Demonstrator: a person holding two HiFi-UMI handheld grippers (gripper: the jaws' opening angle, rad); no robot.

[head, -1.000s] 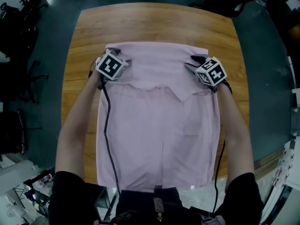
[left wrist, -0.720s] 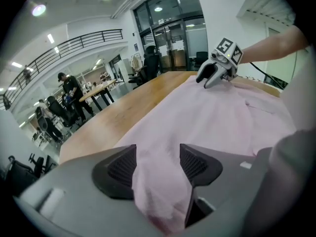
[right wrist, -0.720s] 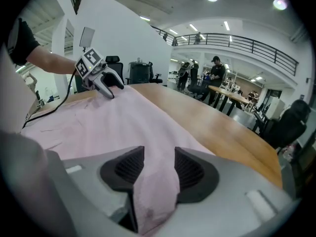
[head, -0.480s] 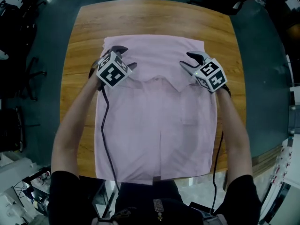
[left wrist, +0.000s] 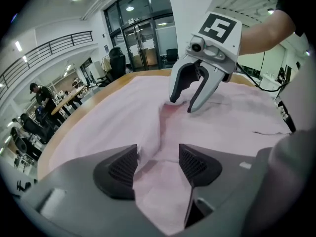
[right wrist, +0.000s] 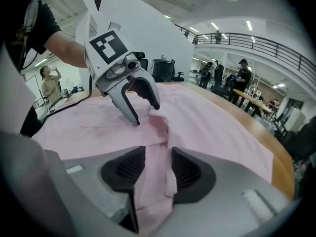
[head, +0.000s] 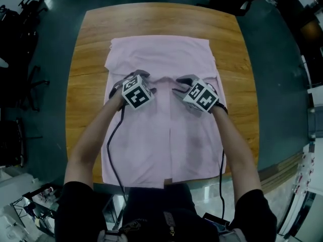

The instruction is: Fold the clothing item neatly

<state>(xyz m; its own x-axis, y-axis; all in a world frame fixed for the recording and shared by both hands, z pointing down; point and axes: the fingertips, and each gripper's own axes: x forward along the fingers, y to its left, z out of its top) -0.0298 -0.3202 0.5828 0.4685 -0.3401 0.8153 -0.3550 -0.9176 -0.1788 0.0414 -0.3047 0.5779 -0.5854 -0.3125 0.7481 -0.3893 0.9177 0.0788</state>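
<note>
Nearest in the head view, two bare arms reach out over a pink shirt (head: 166, 145) that lies flat on a wooden surface (head: 161, 19). The near edge of the shirt sits at the near edge of the surface. A black cable (head: 112, 145) runs along the left arm and across the cloth.

A bit further out, in the middle of the shirt, the left gripper (head: 135, 79) and the right gripper (head: 182, 83) sit close side by side. From up here you see their marker cubes, but not what the jaws do.

The gripper views show that. In the left gripper view, the left gripper (left wrist: 157, 162) has a raised fold of pink cloth between its two dark pads, and the jaws pinch it. The right gripper (left wrist: 181, 104) shows just ahead, tips down on the shirt. In the right gripper view, the right gripper (right wrist: 157, 172) has a strip of cloth filling the gap between its pads. Its jaws have just been closing, and they pinch the cloth. The left gripper (right wrist: 145, 113) shows just ahead.

Past the grippers the shirt lies smooth up to its far edge, with bare wood beyond.

Only the gripper views show the room: people (right wrist: 242, 75) at desks, a railing (right wrist: 276, 43) up high, glass doors (left wrist: 148, 43) and black chairs (right wrist: 163, 68).
</note>
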